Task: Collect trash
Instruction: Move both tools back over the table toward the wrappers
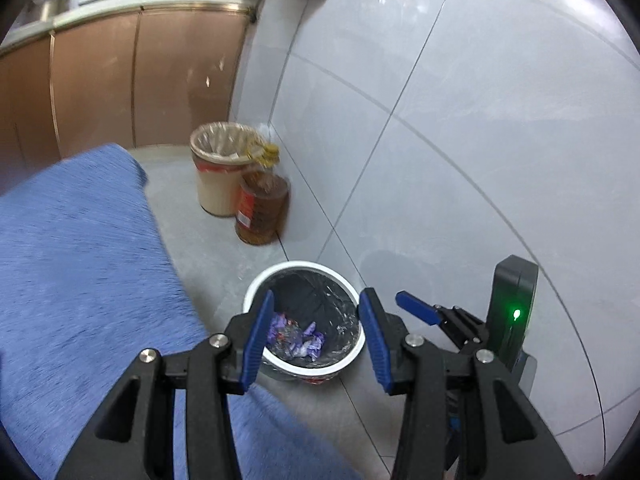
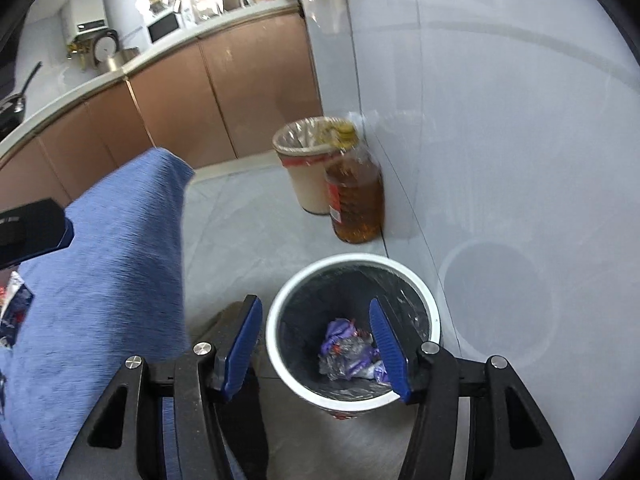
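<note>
A small bin (image 1: 304, 266) with a white rim and a black liner stands on the grey floor by the tiled wall. Crumpled purple wrappers (image 1: 296, 338) lie at its bottom. My left gripper (image 1: 316, 344) hangs above the bin, open, with nothing between its blue pads. One blue finger (image 1: 416, 310) of the right gripper shows to its right. In the right wrist view the same bin (image 2: 352, 258) sits below my right gripper (image 2: 316, 354). This gripper is open and empty too, above the wrappers (image 2: 344, 348).
A blue cloth (image 1: 80, 260) (image 2: 112, 260) covers a surface at the left, with a printed packet (image 2: 12, 312) at its edge. Further along the wall stand a beige lined bin (image 1: 218, 176) and an oil bottle (image 1: 262, 208). Brown kitchen cabinets (image 1: 100, 80) run behind.
</note>
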A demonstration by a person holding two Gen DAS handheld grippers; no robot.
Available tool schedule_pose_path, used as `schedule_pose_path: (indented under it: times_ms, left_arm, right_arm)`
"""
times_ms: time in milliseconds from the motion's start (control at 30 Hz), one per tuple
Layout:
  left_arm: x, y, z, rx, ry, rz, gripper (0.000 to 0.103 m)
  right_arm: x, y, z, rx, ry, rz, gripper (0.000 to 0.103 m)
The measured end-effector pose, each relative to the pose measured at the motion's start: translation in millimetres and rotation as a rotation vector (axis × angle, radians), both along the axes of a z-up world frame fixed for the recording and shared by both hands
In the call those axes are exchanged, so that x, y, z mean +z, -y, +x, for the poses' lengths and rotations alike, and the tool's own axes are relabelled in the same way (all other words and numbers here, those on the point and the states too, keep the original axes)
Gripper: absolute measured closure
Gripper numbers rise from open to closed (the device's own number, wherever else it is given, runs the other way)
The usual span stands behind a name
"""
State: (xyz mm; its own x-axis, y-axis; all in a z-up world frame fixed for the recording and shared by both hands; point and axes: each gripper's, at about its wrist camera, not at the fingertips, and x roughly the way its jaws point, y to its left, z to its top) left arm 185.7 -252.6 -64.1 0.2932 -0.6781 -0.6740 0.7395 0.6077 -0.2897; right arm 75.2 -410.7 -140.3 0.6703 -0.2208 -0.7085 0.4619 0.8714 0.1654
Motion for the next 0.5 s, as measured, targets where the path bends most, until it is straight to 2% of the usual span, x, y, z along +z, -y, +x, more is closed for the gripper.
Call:
schedule_pose_path:
  times_ms: [267,500]
  left_arm:
    - [38,-60,-29,0.067,0.076,-0.034,0.060]
    - [49,-106,-50,0.128,0.132,-0.036,0.060]
  right_arm:
    - [48,-32,-16,0.052,0.087,-0.050,0.048]
    - [83,-69,-28,0.124,0.147,-0.096,0.047]
